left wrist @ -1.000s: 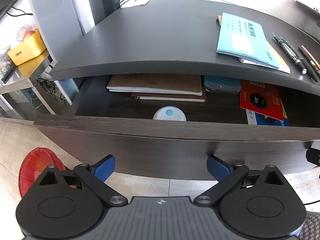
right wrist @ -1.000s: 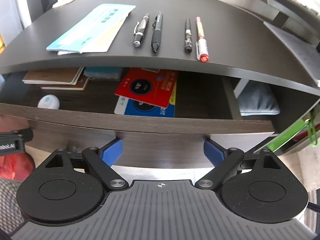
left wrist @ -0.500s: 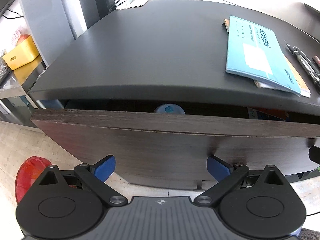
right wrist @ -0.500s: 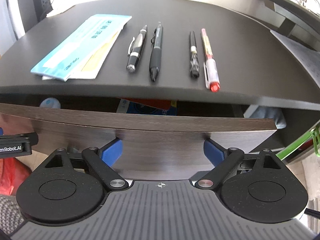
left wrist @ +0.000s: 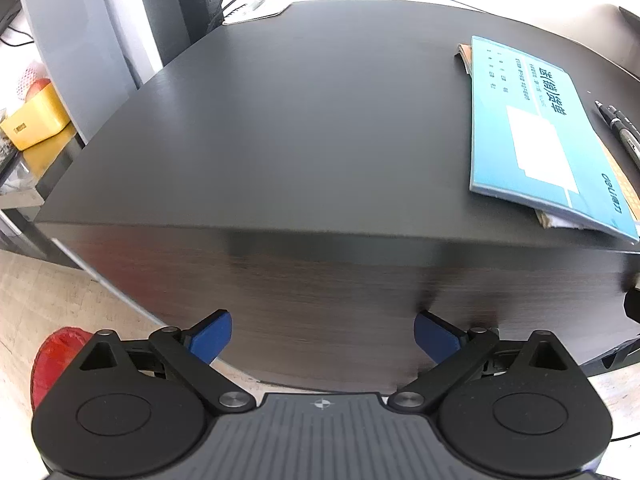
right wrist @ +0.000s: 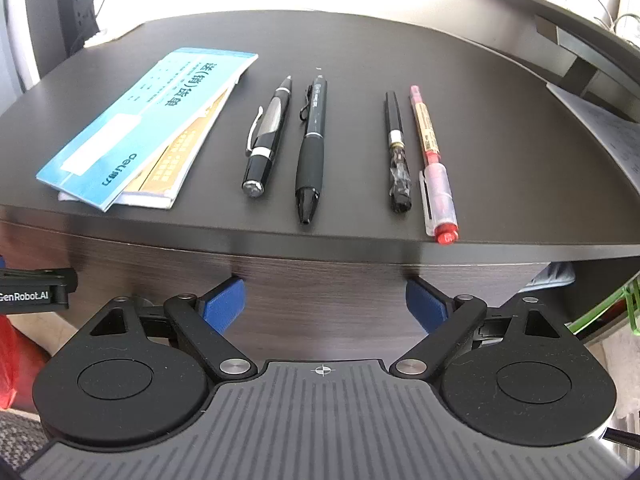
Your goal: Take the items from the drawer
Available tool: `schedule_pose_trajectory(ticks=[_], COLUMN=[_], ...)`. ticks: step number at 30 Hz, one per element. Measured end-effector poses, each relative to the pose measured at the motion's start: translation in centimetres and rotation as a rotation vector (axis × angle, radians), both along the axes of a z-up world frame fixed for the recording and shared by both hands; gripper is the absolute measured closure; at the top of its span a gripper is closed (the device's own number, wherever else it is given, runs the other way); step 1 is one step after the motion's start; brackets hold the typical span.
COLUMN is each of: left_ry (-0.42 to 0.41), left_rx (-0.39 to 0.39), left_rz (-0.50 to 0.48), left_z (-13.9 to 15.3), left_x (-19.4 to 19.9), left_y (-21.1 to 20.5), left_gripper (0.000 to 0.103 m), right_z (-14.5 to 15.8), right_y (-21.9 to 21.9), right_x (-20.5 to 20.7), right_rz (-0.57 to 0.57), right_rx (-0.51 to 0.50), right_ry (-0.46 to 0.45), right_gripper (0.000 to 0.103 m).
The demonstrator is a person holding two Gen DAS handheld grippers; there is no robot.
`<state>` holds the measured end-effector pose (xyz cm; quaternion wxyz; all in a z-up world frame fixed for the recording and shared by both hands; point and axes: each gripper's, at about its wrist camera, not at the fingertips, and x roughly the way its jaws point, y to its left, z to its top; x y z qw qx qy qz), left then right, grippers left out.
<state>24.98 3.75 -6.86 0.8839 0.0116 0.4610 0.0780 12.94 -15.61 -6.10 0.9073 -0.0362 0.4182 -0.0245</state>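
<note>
The dark wood drawer front [left wrist: 320, 280] sits flush under the desk top [left wrist: 300, 120]; it also shows in the right wrist view [right wrist: 320, 300]. Its contents are hidden. My left gripper [left wrist: 323, 332] is open and empty, its blue fingertips right at the drawer front. My right gripper [right wrist: 325, 300] is open and empty, likewise against the front. On the desk lie a blue booklet [right wrist: 148, 124] over a yellow one, two black pens [right wrist: 267, 140], a dark pen [right wrist: 397, 152] and a red pen [right wrist: 434, 172].
A yellow box [left wrist: 34, 124] sits on a side shelf at left. A red object [left wrist: 52, 352] lies on the floor at lower left. A grey monitor stand [right wrist: 580, 60] is at the desk's right. The left gripper's body [right wrist: 32, 292] shows at the right view's left edge.
The drawer has gone from wide open to shut, hiding the notebooks, white round item and red card. Both grippers moved forward with it toward the desk.
</note>
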Motion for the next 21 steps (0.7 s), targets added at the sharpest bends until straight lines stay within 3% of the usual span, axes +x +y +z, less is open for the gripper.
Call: schedule_pose_trajectory(ticks=[9, 16, 21], left_ry=[-0.011, -0.012, -0.047], left_rx=[0.032, -0.025, -0.072], left_rz=[-0.004, -0.062, -0.080], left_z=[0.3, 2.1, 3.7], left_x=[-1.1, -6.3, -10.7], left_y=[-0.9, -1.8, -1.6], left_gripper=[0.003, 0.003, 0.003], right_z=[-0.2, 1.2, 3.1], right_y=[0.0, 0.5, 0.2], right_x=[-3.3, -8.7, -14.8], right_rz=[0.006, 0.019, 0.018], right_rx=[0.005, 0.041, 0.068], right_ry=[0.007, 0.050, 0.017], right_gripper=[0.013, 0.013, 0.012])
